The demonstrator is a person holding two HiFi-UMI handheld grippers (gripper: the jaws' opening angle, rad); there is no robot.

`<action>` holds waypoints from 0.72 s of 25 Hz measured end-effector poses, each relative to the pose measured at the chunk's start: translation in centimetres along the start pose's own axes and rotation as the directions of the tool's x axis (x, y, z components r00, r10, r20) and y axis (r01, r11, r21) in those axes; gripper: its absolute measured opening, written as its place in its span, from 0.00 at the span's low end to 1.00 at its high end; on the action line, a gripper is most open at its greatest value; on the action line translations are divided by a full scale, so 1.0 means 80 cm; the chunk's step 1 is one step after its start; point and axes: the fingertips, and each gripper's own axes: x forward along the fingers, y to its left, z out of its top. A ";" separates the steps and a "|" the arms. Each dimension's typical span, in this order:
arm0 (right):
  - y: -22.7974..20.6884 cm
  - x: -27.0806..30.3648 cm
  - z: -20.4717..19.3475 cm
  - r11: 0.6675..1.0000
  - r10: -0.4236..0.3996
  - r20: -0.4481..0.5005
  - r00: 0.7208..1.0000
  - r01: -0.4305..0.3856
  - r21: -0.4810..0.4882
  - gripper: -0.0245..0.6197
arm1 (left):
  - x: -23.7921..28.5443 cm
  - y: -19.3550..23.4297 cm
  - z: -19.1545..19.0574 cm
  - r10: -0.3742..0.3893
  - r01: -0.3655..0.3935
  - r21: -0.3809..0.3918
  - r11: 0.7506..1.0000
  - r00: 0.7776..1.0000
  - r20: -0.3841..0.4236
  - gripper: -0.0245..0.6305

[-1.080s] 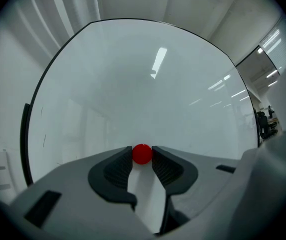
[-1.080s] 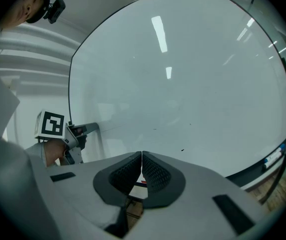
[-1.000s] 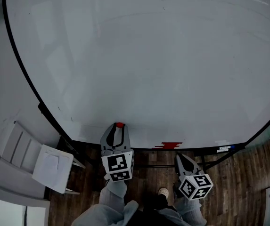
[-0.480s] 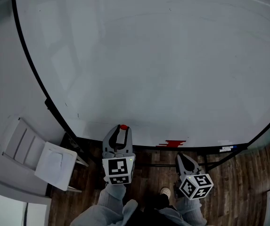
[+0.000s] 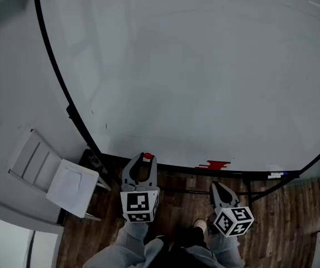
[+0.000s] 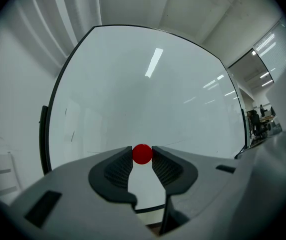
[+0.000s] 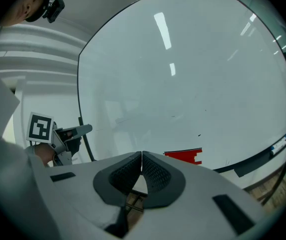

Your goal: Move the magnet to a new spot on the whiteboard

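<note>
The right gripper hangs low over the wooden floor, its jaws closed on nothing. Ahead of it and to the left, the left gripper has its jaws clamped on the round red magnet at their tips, near the lower left edge of the whiteboard. A red mark sits on the board to the right.
</note>
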 end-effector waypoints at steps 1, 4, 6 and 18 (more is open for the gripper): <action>0.003 0.001 -0.002 1.000 0.001 -0.002 1.000 -0.001 0.000 0.08 | -0.005 0.004 -0.005 0.003 -0.003 -0.002 1.000 1.000 -0.006 0.23; 0.012 0.004 -0.007 1.000 0.009 -0.009 1.000 -0.009 -0.003 0.08 | -0.020 0.018 -0.020 0.020 -0.020 -0.010 1.000 0.999 -0.029 0.23; 0.020 0.007 -0.009 1.000 0.018 -0.013 1.000 -0.018 -0.009 0.08 | -0.029 0.028 -0.028 0.031 -0.032 -0.018 0.999 0.999 -0.043 0.23; 0.062 0.026 -0.006 0.995 0.086 -0.011 0.996 -0.086 -0.047 0.08 | -0.073 0.084 -0.077 0.093 -0.098 -0.042 0.994 0.989 -0.112 0.23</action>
